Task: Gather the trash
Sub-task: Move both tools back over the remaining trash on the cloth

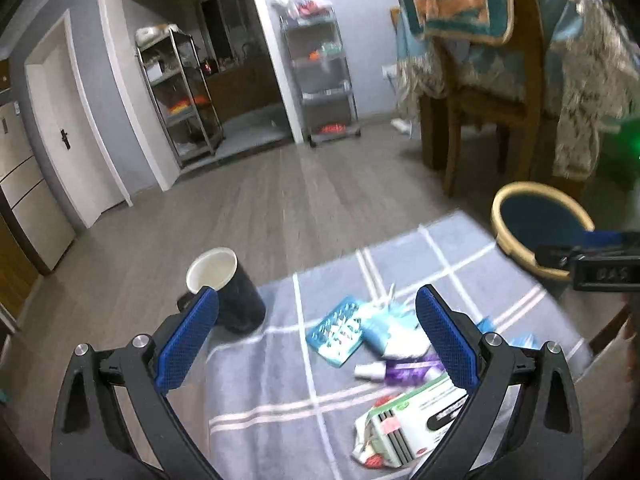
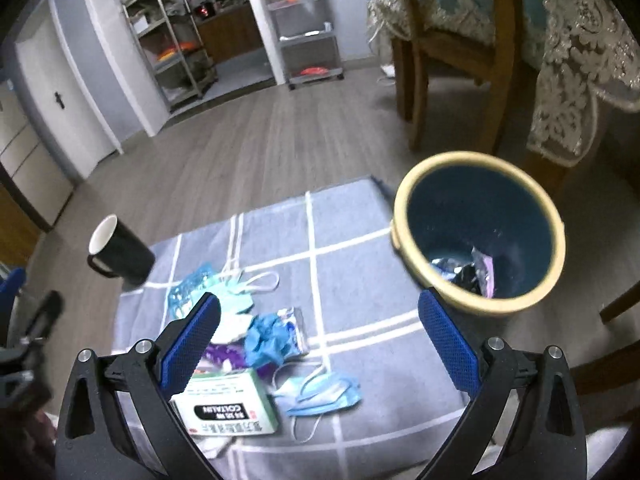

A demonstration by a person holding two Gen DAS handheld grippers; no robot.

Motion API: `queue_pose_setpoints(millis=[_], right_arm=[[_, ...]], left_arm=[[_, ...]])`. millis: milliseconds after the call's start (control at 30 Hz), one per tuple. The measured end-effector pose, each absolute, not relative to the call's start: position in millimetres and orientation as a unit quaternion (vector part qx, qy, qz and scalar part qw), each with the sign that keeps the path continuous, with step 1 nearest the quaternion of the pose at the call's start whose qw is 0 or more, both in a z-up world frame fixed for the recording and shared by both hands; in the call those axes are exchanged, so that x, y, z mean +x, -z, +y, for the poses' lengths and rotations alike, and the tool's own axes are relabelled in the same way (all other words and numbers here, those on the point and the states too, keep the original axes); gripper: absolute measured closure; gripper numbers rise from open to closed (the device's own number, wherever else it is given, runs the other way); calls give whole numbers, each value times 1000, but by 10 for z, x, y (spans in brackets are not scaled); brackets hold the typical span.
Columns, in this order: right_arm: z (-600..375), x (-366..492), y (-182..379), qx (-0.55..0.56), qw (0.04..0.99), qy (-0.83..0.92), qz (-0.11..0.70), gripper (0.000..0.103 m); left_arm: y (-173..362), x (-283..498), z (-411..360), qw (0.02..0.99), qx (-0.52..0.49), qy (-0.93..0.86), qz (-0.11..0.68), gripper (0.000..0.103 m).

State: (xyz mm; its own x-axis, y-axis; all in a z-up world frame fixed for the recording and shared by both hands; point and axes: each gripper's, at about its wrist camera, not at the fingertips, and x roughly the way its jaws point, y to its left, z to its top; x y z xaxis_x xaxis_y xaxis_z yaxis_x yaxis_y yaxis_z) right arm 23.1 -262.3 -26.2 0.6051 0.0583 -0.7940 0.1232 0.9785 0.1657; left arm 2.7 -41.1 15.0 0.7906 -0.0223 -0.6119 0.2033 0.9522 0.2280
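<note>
In the left wrist view the bin (image 1: pixel 540 228) is partly covered by the right gripper (image 1: pixel 600 264), whose jaws run off the right edge, so their spread cannot be told. The medicine box (image 1: pixel 416 420) is partly behind a blue pad, its print too blurred to read. In the right wrist view the left gripper (image 2: pixel 24 344) is a blurred dark shape cut by the left edge. The wrappers (image 2: pixel 472 272) inside the bin are too indistinct to identify.

Glossy mug (image 2: pixel 120 254); woven checked cloth (image 2: pixel 360 264); wood-plank floor (image 2: pixel 240 140).
</note>
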Motion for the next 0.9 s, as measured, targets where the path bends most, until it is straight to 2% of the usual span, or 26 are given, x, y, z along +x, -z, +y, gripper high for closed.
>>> queue_pose_setpoints(millis=[200,467,900], right_arm=[[-2494,235,378,89,884,0,459,5],[-2379,277,581,79,865,-28,495,5],[-2330,367,932,79,837,-13,541,6]], left_arm=[[185,173,-356,921,140,59,358,6],[338,310,-91,913,77,46,399,6],[540,303,-178,895,105,59,429,6]])
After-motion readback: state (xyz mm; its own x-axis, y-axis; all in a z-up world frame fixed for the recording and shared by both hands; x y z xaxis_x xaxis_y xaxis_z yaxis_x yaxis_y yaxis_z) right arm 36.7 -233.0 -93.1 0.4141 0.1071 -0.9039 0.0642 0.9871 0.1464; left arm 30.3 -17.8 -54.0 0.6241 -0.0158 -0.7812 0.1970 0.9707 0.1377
